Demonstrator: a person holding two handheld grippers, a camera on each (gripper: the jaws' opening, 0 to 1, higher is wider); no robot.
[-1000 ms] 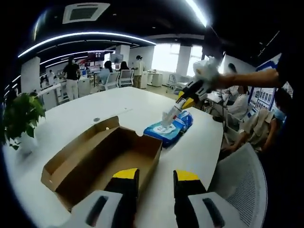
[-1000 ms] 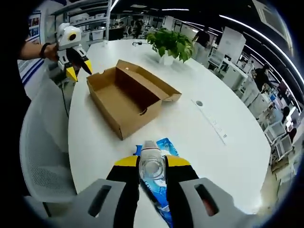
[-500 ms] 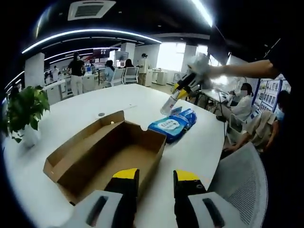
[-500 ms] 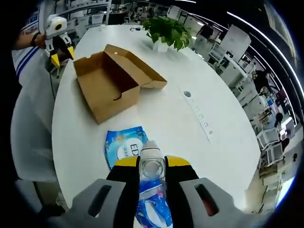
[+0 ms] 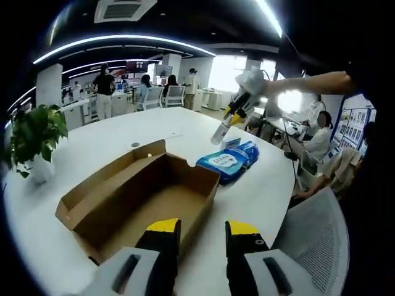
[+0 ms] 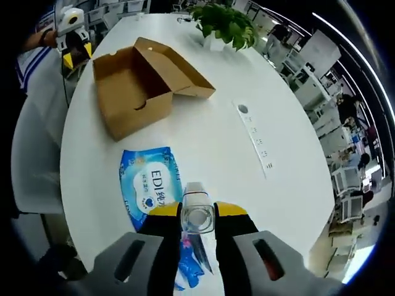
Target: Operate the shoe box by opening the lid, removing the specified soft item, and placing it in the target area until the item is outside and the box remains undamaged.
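Right gripper view: right tongs point(image 6: 198, 213) clamp one bottle point(image 6: 197, 210); one open box point(image 6: 137, 80), one blue pack point(image 6: 152, 185); left tongs point(image 5: 203, 230) parted.

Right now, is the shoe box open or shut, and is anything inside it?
Open and empty. The shoe box has its lid folded back, and its bare cardboard floor shows. The blue wipes pack lies outside on the table.

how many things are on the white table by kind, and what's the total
cardboard shoe box: 1
blue wipes pack: 1
potted plant: 1
Total: 3
Not on the table: 1 clear bottle, held up in the right tool.
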